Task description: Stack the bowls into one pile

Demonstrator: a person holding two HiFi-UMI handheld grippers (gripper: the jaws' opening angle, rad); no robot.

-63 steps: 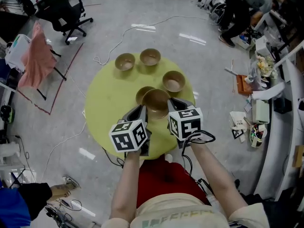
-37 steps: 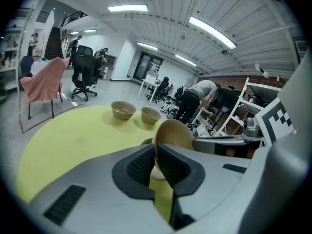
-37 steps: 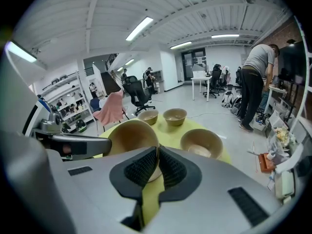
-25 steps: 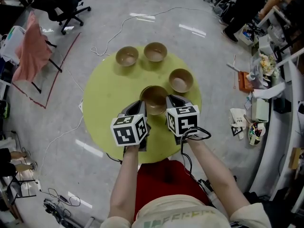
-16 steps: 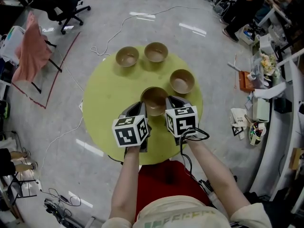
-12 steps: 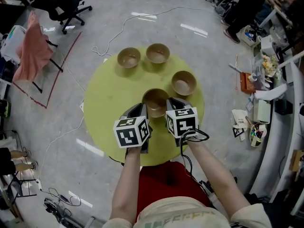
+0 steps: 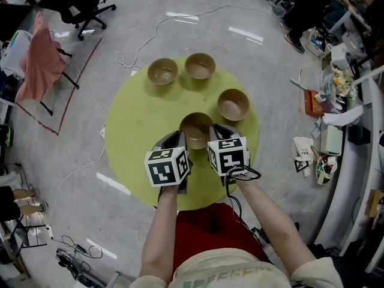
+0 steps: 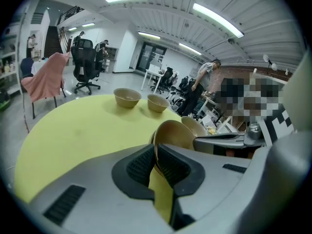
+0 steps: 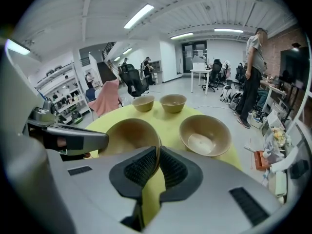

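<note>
Room: grey polished floor [image 7: 252, 17] with a white cable [image 7: 157, 39] trailing over it; a pink cloth [image 7: 37, 62] hangs on a rack, and a person [image 9: 253, 77] stands off past the table.
Table [image 7: 135, 125]: round, yellow-green, lying under both grippers.
Left gripper [image 7: 178, 139] [image 8: 156, 156]: ribbed pads nipped together on the left rim of the held bowl.
Right gripper [image 7: 216, 132] [image 9: 158, 162]: pads clamped on that same bowl's right rim.
Held bowl [image 7: 197, 128] [image 8: 175, 133] [image 9: 127, 135]: tan, caught between the two grippers just ahead of their marker cubes; I can't tell what is under it.
Single bowl [image 7: 233, 104] [image 9: 204, 134]: upright, ahead and right of the right gripper, apart from the held one.
Far edge: far-left bowl [image 7: 162, 71] [image 8: 127, 97] and far-right bowl [image 7: 200, 66] [image 8: 157, 102] sit side by side, well ahead of both grippers.
</note>
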